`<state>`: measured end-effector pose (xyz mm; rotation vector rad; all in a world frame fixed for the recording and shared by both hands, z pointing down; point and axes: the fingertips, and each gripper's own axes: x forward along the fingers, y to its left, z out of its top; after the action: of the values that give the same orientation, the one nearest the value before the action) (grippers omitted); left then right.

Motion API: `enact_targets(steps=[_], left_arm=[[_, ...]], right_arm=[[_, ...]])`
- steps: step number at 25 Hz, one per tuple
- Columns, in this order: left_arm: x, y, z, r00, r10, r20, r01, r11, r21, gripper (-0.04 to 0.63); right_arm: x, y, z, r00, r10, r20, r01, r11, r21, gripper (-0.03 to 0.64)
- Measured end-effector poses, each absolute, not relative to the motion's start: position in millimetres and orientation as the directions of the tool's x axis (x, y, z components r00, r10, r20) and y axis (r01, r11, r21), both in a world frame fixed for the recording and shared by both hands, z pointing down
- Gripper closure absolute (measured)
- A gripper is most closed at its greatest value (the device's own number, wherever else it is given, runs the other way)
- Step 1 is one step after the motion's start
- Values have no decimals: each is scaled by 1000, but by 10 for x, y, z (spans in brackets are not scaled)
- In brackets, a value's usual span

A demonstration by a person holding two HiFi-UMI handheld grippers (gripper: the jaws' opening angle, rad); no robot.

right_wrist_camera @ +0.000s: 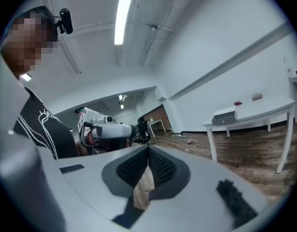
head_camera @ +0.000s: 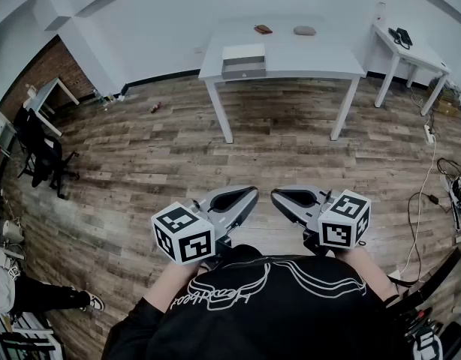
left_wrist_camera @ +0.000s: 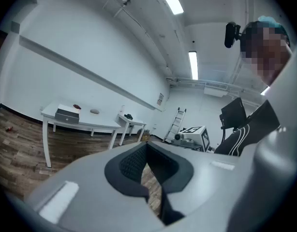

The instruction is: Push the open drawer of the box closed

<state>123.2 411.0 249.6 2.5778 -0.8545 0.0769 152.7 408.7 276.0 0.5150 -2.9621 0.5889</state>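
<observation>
Because the white box (head_camera: pixel 243 52) with its open grey drawer (head_camera: pixel 244 70) is sitting on the white counter (head_camera: pixel 305 55) far ahead of both, the left tool (head_camera: pixel 252 192) and right tool (head_camera: pixel 275 194) are hanging clenched, empty.

We see bright, even light from ceiling tubes (right_wrist_camera: pixel 120 14) above the white table (right_wrist_camera: pixel 269 109); fisheye edges bow and darken.

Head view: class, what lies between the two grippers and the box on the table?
Only bare wooden floor, seen in the head view; the box sits at the table's front edge.
</observation>
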Motion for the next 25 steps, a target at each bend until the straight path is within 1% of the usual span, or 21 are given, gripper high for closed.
enact_targets(steps=[6, 12, 18, 25], left_arm=[[1113, 3805, 2578, 803, -567, 185, -591, -717, 369, 589], [831, 3224, 2833, 812, -555, 182, -577, -710, 404, 589], [325, 2217, 3092, 815, -550, 181, -568, -698, 436, 589], [-502, 737, 3349, 820, -530, 216, -564, -686, 459, 589]], right_arm=[[1420, 3778, 2868, -936, -314, 162, -352, 868, -350, 609], [1177, 3205, 3112, -920, -337, 200, -388, 852, -352, 609], [784, 2232, 3347, -891, -383, 244, -450, 810, -375, 608], [58, 755, 3605, -841, -434, 324, -534, 763, -363, 609]])
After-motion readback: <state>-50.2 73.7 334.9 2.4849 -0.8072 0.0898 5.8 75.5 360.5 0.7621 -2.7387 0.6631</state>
